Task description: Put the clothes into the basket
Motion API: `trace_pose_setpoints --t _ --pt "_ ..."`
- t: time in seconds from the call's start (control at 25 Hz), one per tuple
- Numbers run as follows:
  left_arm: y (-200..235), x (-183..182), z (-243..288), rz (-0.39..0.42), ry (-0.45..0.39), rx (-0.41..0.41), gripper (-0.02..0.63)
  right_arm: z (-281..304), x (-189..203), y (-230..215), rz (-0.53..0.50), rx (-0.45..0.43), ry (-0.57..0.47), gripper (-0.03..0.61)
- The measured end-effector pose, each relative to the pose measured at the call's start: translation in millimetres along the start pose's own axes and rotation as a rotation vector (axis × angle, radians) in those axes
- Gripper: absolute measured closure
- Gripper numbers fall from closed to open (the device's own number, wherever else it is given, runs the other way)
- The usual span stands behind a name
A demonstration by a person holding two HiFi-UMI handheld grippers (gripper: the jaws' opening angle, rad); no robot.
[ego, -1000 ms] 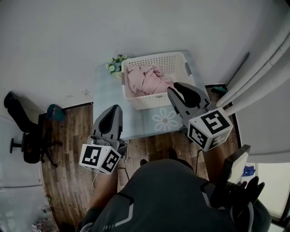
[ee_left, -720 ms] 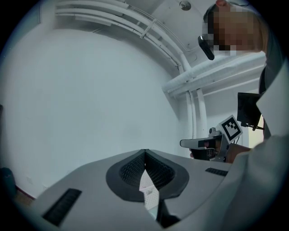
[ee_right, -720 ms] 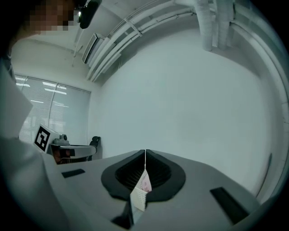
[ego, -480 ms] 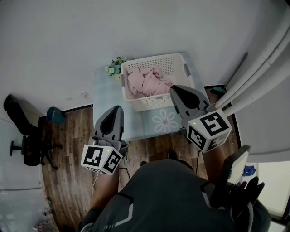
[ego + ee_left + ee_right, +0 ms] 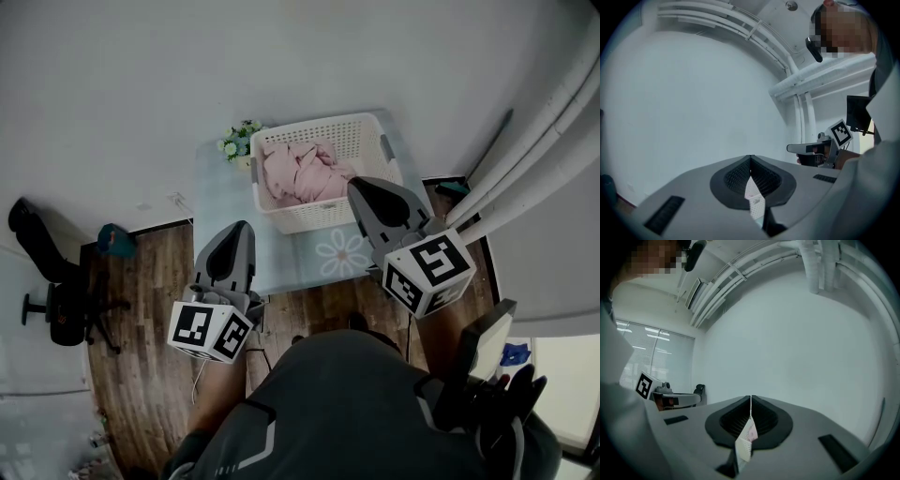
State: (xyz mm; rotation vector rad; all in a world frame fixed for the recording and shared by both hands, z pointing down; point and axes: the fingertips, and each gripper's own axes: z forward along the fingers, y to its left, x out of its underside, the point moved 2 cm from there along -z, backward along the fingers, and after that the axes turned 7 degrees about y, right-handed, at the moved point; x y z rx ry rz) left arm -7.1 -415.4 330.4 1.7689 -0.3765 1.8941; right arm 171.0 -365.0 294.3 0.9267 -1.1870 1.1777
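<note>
A white slatted basket [image 5: 361,133] stands on a small pale blue table [image 5: 221,197] against the wall, and a crumpled pink garment [image 5: 300,172] lies inside it. My left gripper [image 5: 235,229] hovers over the table's near left edge, short of the basket, its jaws shut and empty. My right gripper [image 5: 362,187] is held above the basket's near right corner, also shut with nothing in it. Both gripper views tilt upward at the bare wall: the left gripper [image 5: 750,157] and the right gripper [image 5: 750,397] each show their jaws meeting in a thin line.
A small pot of flowers [image 5: 241,134] sits at the table's far left corner beside the basket. A black office chair [image 5: 52,298] and a teal object [image 5: 114,232] are on the wooden floor at the left. White pipes [image 5: 553,122] run along the right.
My right gripper has shifted slightly to the left and towards me. The left gripper, basket and garment stay as they were.
</note>
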Motion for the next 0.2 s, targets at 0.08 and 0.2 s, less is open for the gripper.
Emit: trace_pose_setpoints --t 0.08,0.2 --pt "-0.3 -0.2 0.7 0.002 -0.001 -0.001 0.604 0.2 0.4 -0.7 -0.004 0.003 0.003 0.56" --pt "-1.9 -1.5 2.3 0.006 -0.003 0.001 0.604 -0.3 -0.6 -2.1 -0.006 0.004 0.003 0.56"
